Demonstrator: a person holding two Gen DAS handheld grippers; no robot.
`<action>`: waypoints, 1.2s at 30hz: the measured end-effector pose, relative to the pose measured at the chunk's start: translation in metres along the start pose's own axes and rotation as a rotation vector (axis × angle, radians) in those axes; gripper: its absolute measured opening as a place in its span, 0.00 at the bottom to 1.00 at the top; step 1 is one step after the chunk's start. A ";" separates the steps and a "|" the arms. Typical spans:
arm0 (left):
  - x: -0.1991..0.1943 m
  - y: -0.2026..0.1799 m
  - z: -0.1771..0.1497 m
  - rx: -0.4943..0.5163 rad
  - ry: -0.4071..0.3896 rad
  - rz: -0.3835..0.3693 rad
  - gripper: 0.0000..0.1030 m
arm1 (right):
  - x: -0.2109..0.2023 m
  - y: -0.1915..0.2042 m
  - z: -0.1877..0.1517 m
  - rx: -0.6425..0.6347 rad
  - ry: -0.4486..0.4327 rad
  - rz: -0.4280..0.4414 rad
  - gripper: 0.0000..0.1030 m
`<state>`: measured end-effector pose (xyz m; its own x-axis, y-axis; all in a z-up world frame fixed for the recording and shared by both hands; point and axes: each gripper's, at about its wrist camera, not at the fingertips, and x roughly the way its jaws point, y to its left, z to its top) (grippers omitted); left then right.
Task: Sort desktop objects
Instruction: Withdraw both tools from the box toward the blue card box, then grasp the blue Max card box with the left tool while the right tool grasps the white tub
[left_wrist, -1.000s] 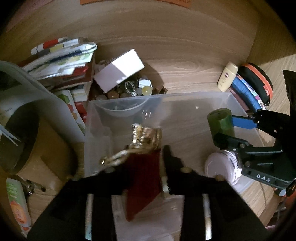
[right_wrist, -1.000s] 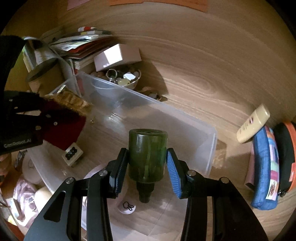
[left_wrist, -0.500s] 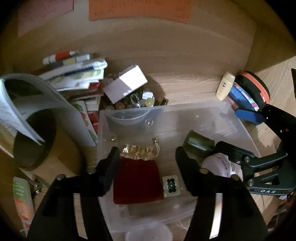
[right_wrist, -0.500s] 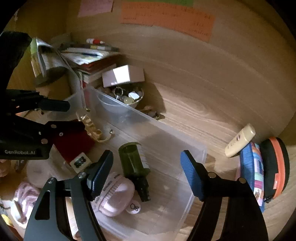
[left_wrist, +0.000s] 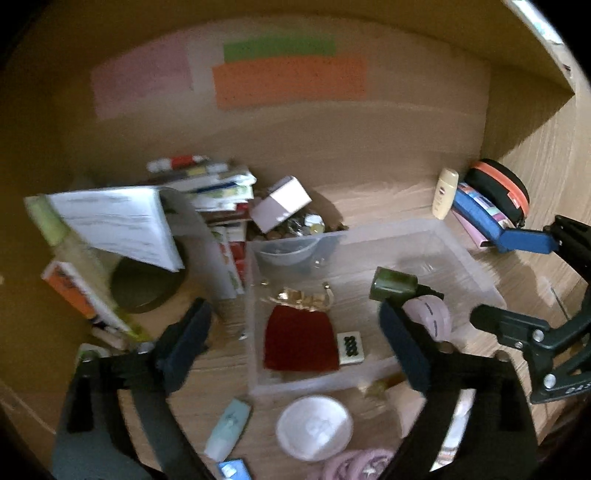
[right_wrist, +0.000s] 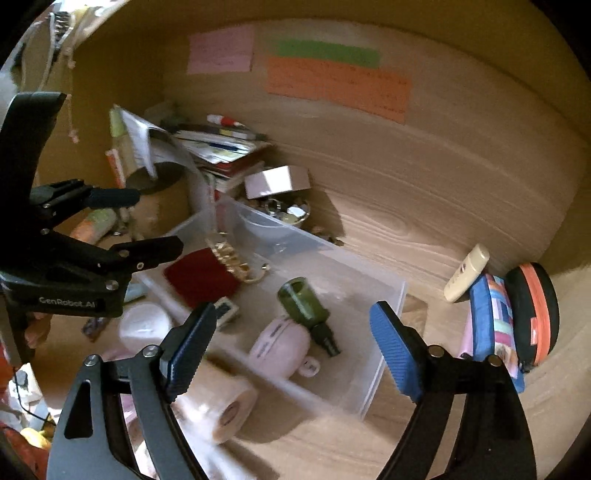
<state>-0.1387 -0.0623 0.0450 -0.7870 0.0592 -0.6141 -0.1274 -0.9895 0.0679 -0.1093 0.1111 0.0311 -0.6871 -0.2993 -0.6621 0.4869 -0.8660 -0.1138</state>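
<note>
A clear plastic bin (left_wrist: 476, 269) (right_wrist: 388, 295) sits on the wooden desk. In it lie a red pouch with gold trim (left_wrist: 299, 343) (right_wrist: 199, 277), a dark green bottle (left_wrist: 393, 286) (right_wrist: 304, 302), a pink round case (left_wrist: 430, 317) (right_wrist: 280, 343) and a small white tile with dots (left_wrist: 351, 347). My left gripper (left_wrist: 295, 336) is open and empty, above and in front of the bin; it also shows in the right wrist view (right_wrist: 147, 225). My right gripper (right_wrist: 291, 347) is open and empty above the bin's near side.
A stack of books and papers (left_wrist: 207, 192), a white box (left_wrist: 282, 203) over a bowl of trinkets (right_wrist: 284, 214), a cream tube (left_wrist: 445, 194), blue and black-orange pouches (right_wrist: 491, 325), a white round lid (left_wrist: 314, 428), a tape roll (right_wrist: 221, 406), and a small teal bottle (left_wrist: 229, 424) surround the bin.
Both grippers let go of their loads, the red pouch and the green bottle, into the bin. Both have since opened wide and pulled up and back.
</note>
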 end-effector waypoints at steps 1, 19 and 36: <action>-0.007 0.001 -0.002 0.003 -0.018 0.018 0.94 | -0.005 0.003 -0.002 0.001 -0.005 0.003 0.82; -0.072 0.047 -0.080 -0.021 0.012 0.079 0.98 | -0.023 0.053 -0.046 0.067 0.043 0.066 0.83; -0.017 0.068 -0.147 -0.121 0.254 -0.056 0.95 | 0.046 0.061 -0.065 0.238 0.223 0.074 0.83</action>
<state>-0.0447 -0.1501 -0.0555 -0.6023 0.0940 -0.7927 -0.0813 -0.9951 -0.0563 -0.0757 0.0702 -0.0543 -0.5064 -0.2929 -0.8110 0.3734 -0.9223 0.0999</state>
